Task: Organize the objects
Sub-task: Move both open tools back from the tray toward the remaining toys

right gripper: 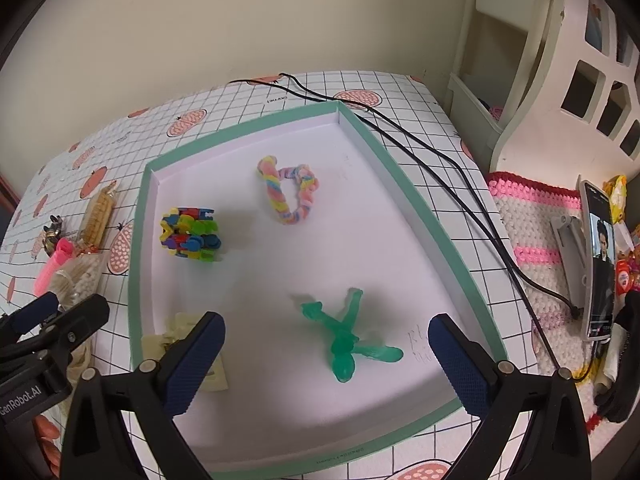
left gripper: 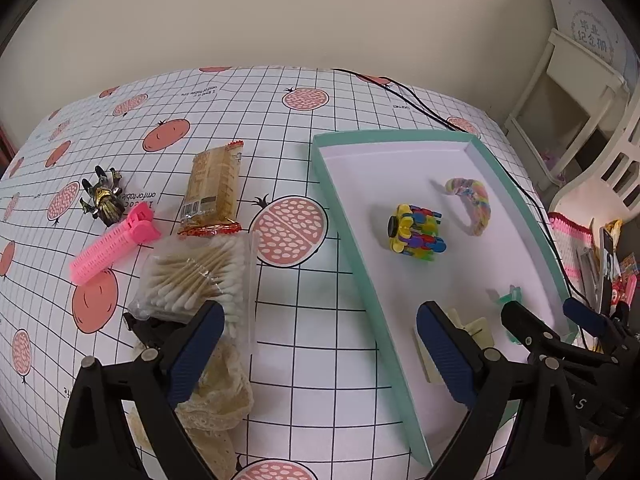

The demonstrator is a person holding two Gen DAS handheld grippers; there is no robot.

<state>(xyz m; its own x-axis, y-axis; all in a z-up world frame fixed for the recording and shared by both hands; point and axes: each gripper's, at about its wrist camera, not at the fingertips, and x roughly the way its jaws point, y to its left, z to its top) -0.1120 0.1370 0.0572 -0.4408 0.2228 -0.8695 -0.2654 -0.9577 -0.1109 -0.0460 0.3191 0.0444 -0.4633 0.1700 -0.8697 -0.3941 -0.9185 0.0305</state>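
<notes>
While both tools hover low over the table, the left gripper [left gripper: 320, 344] has its jaws spread wide and nothing between them, sitting over the gridded cloth just left of the tray's near wall. Its left pad overlaps a clear pack of cotton swabs [left gripper: 200, 280] and a cream lace fabric [left gripper: 216, 396]; contact cannot be told. The right gripper [right gripper: 326, 354] is likewise wide open and empty, angled down into the green-rimmed tray [right gripper: 404, 184], straddling a green translucent figure [right gripper: 346, 340] lying on the tray floor without touching it.

Tray contents: multicolour block toy [right gripper: 190, 234] at left, pastel twisted loop [right gripper: 290, 194] toward the far side, pale yellow clip [right gripper: 176, 340] at the near left corner.

Outside the tray, on the tablecloth [left gripper: 312, 320]: pink comb clip [left gripper: 114, 250], dark gold figurine [left gripper: 102, 196], wrapped snack bar [left gripper: 214, 190]. A black cable [right gripper: 440, 156] runs along the tray's right side.
</notes>
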